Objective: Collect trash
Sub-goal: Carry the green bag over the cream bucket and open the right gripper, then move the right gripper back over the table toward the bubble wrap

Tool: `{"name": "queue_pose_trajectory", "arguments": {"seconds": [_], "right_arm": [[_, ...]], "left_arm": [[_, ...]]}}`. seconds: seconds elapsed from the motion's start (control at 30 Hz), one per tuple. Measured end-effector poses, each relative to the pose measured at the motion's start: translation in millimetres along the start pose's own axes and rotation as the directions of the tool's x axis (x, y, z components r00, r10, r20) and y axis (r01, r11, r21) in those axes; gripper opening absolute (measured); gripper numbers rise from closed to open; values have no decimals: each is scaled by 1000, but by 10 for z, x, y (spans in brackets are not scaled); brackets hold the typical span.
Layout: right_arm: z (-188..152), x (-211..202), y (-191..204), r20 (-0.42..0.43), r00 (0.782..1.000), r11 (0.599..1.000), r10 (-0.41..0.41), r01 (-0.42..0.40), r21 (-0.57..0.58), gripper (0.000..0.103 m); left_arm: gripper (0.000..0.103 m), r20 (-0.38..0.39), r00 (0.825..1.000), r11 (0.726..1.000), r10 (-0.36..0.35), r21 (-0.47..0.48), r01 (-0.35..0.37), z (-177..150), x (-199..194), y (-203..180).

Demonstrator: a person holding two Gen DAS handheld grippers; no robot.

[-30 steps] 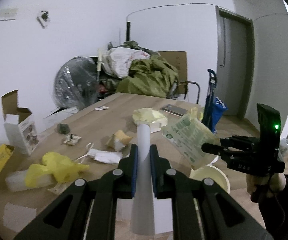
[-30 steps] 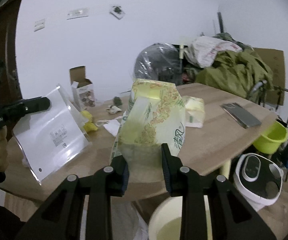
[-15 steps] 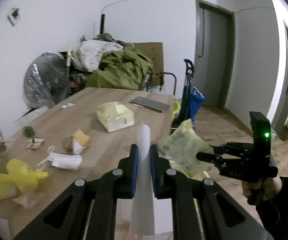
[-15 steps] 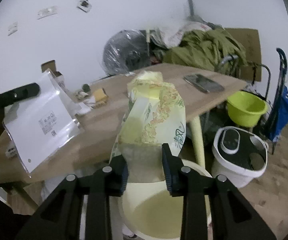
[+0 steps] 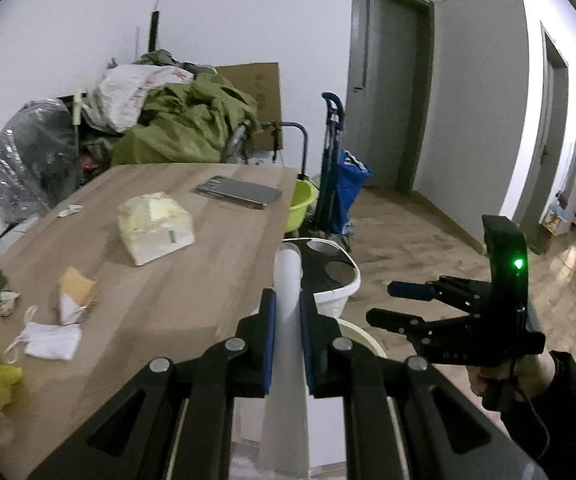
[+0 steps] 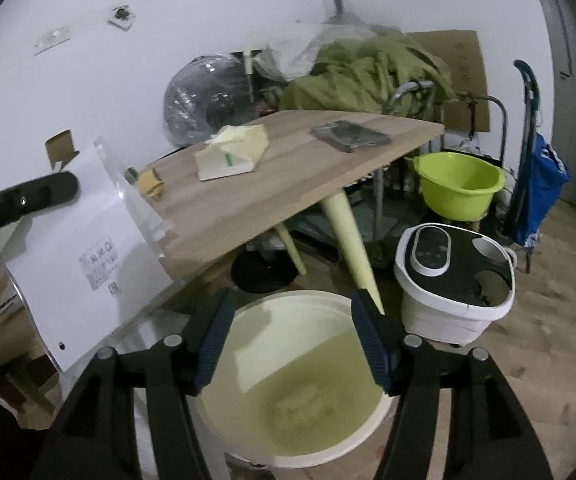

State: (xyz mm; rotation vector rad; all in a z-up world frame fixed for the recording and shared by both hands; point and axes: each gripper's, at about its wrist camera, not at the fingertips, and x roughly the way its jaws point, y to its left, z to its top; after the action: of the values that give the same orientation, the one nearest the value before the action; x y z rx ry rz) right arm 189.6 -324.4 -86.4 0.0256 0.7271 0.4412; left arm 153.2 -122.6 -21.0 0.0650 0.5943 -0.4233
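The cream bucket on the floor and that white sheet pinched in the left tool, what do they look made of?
The cream bucket looks like smooth moulded plastic: an even rolled rim and a slightly glossy wall. The white sheet looks like thin card or paper inside a clear plastic sleeve; its see-through edge catches the light beyond the white, and a printed label shows.
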Motion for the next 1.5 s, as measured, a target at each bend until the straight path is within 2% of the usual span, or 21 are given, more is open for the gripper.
{"name": "queue_pose_trajectory", "arguments": {"seconds": [0.2, 0.3, 0.4, 0.47, 0.53, 0.57, 0.63, 1.07, 1.5], "right_arm": [[-75, -61, -255, 5, 998, 997, -59, 59, 51, 59], [-105, -94, -385, 7, 996, 993, -84, 83, 81, 59], [-141, -144, -486, 7, 994, 990, -107, 106, 94, 59], [-144, -155, -528, 8, 993, 988, -117, 115, 100, 59], [-139, -142, -549, 4, 993, 988, -121, 120, 102, 59], [-137, -137, -547, 3, 992, 987, -123, 123, 100, 59], [-123, -118, -552, -1, 992, 988, -123, 122, 99, 59], [21, 12, -323, -5, 997, 995, -83, 83, 48, 59], [263, 117, 233, -1, 999, 998, -36, 36, -55, 59]], "left_arm": [[11, -50, 997, 997, -64, 38, 66, 94, 457, -176], [11, -78, 992, 995, -102, -2, 102, 96, 657, -182], [11, -134, 985, 994, -108, -46, 102, 64, 912, -148], [18, -168, 981, 994, -100, -67, 90, 27, 1031, -109], [35, -179, 978, 992, -104, -90, 89, 2, 1092, -76], [38, -181, 978, 991, -108, -97, 91, -5, 1102, -59], [46, -179, 978, 990, -109, -106, 91, -10, 1088, -54], [47, -125, 991, 994, -44, -108, 30, -35, 720, 123], [48, -87, 996, 982, 32, -181, -47, -177, 251, 529]]}}
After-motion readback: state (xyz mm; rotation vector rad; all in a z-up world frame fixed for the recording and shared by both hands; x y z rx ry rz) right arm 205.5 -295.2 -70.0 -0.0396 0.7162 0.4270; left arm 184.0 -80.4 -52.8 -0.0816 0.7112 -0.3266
